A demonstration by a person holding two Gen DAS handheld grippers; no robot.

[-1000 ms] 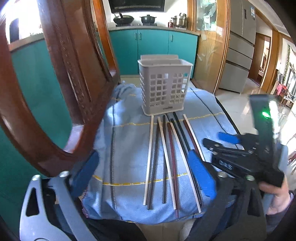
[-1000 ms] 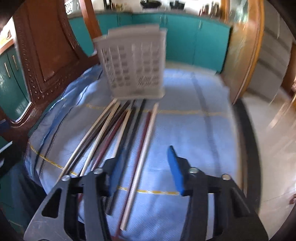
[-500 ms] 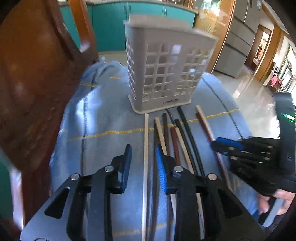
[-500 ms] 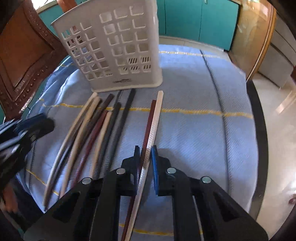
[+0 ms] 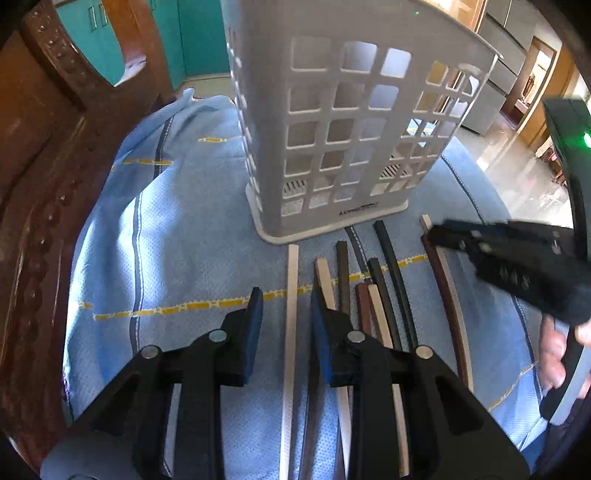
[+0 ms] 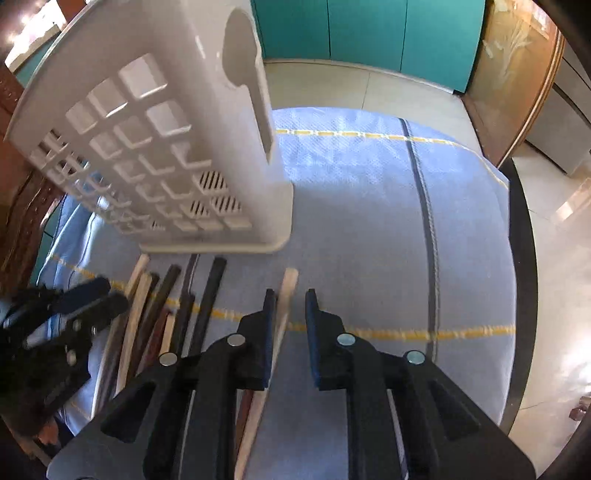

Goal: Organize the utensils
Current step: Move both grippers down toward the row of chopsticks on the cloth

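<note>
Several chopsticks, pale, dark red and black, lie side by side on a blue cloth (image 5: 177, 240) in front of a white slotted utensil basket (image 5: 332, 147) (image 6: 166, 166). My left gripper (image 5: 286, 295) points down at the leftmost pale chopstick (image 5: 291, 280). It stands narrowly open astride that stick, with a gap on both sides. My right gripper (image 6: 290, 295) hangs over the rightmost pale chopstick (image 6: 288, 284). Its jaws are opening, with that stick between them close to the left finger. Each view shows the other gripper from the side (image 5: 436, 232) (image 6: 110, 293).
A carved wooden chair back (image 5: 44, 184) rises along the left of the cloth. The table's dark rim (image 6: 521, 295) curves on the right, with tiled floor beyond. Teal cabinets (image 6: 369, 33) stand at the back. A hand (image 5: 554, 350) holds the right gripper's handle.
Both grippers have moved forward and down toward the basket and the chopsticks. The left jaws narrowed from wide around the pale stick. The right jaws closed in, then widened a little.
</note>
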